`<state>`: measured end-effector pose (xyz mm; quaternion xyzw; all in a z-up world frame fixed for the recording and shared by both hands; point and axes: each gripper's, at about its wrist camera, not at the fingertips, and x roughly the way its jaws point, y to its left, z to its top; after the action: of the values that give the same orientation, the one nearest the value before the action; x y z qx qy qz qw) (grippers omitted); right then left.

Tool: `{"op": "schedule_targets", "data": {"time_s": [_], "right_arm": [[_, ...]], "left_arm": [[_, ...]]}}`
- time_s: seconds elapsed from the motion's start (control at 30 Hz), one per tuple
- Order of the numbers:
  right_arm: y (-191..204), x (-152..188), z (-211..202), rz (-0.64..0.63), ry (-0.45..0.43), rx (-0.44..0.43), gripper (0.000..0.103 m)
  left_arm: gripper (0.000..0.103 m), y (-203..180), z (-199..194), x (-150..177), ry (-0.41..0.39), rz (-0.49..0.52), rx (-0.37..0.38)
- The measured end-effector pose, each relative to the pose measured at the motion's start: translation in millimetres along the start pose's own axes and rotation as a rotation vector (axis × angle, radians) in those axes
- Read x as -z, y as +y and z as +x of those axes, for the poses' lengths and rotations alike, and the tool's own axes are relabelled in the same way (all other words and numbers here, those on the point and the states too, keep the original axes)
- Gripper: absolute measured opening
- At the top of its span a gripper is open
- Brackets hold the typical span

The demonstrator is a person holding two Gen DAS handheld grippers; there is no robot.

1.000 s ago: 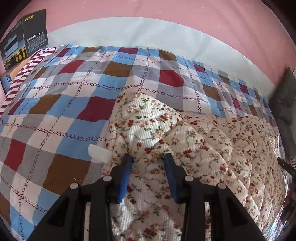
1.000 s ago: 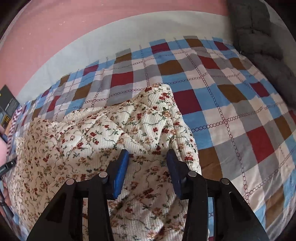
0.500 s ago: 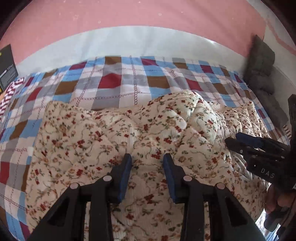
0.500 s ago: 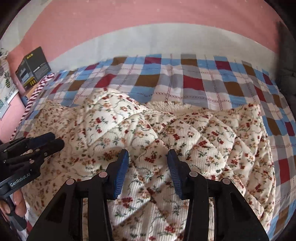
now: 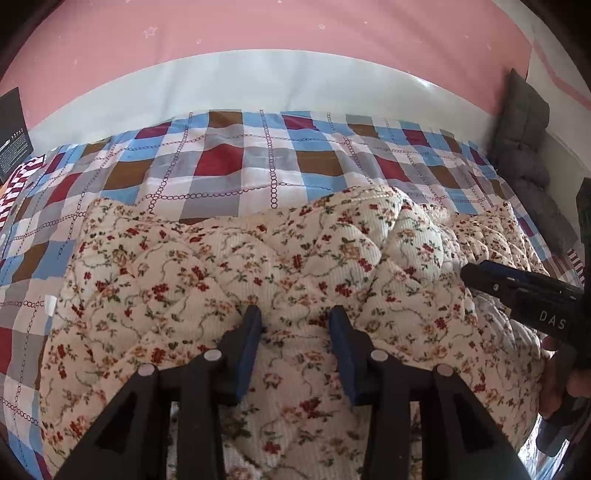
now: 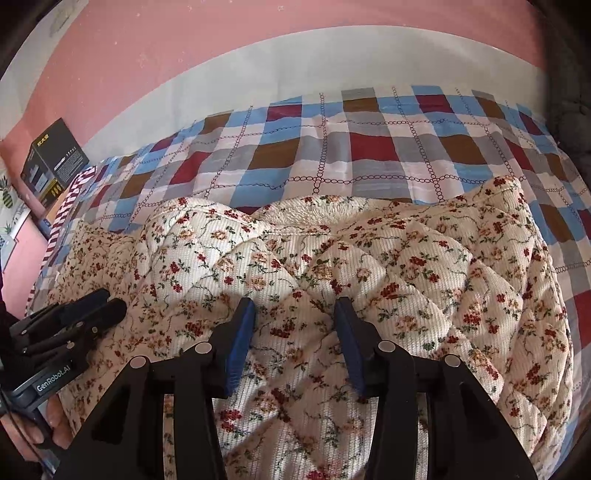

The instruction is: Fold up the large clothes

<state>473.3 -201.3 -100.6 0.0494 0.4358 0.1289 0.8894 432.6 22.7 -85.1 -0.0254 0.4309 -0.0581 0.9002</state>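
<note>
A home bedroom is shown — a bed is covered by a checked sheet (image 5: 236, 162) in red, blue, brown and grey, and a pink wall (image 5: 295, 29) is seen beyond its far edge. A grey cushion (image 5: 526, 122) is propped at the bed's right edge.

Both wrist views look forward and down, close over the floral quilted garment (image 5: 229, 280) (image 6: 424, 266). Each sees the checked bedsheet (image 5: 236, 162) (image 6: 369, 147) beyond.

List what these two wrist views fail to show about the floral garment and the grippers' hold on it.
- Floral garment, left wrist view: near edge hidden beneath the left gripper.
- Right gripper, right wrist view: open over the cloth; contact unclear.
- Garment type: bunched folds hide it.
- Black box: print too small.
</note>
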Motion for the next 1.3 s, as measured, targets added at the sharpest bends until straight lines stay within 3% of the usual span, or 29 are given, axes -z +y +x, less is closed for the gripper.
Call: {"op": "schedule_targets", "data": {"time_s": [0.17,0.27,0.33,0.4,0.5,0.63,0.73,0.83,1.0,1.13,1.2,1.3], "right_arm": [[-10,-6,-27,-0.013,-0.063,0.06,0.046],[-53,-7,-21,0.024,-0.038,0.142,0.046],[-94,-2,-15,0.119,-0.026,0.099,0.045],[-117,0,-17,0.188,-0.051,0.078,0.024],[-128,0,-13,0.212,-0.064,0.104,0.022],[-123,5,-2,0.168,-0.08,0.161,0.022],[-131,9,-1,0.201,-0.103,0.139,0.021],[-138,11,-1,0.235,-0.105,0.126,0.016],[-131,4,-10,0.22,-0.072,0.16,0.016],[-118,-1,-30,0.186,-0.07,0.187,0.022],[-106,-1,-41,0.173,-0.089,0.144,0.023],[-73,1,-50,0.102,-0.102,0.061,0.023]], "left_arm": [[0.041,19,-16,-7,-0.023,-0.012,-0.043],[0.041,58,-8,-6,-0.016,-0.043,-0.152],[0.042,90,1,-4,0.007,-0.131,-0.099],[0.042,104,4,-4,-0.004,-0.155,-0.111],[0.042,107,12,2,-0.022,-0.161,-0.128],[0.042,105,17,10,-0.074,-0.146,-0.147],[0.042,116,18,12,-0.083,-0.195,-0.094],[0.042,115,19,13,-0.086,-0.193,-0.096],[0.042,109,12,6,-0.055,-0.174,-0.127],[0.04,99,-3,-3,-0.022,-0.156,-0.16],[0.04,86,-13,-6,-0.018,-0.146,-0.148],[0.04,42,-27,-12,-0.047,-0.072,-0.051]]}}
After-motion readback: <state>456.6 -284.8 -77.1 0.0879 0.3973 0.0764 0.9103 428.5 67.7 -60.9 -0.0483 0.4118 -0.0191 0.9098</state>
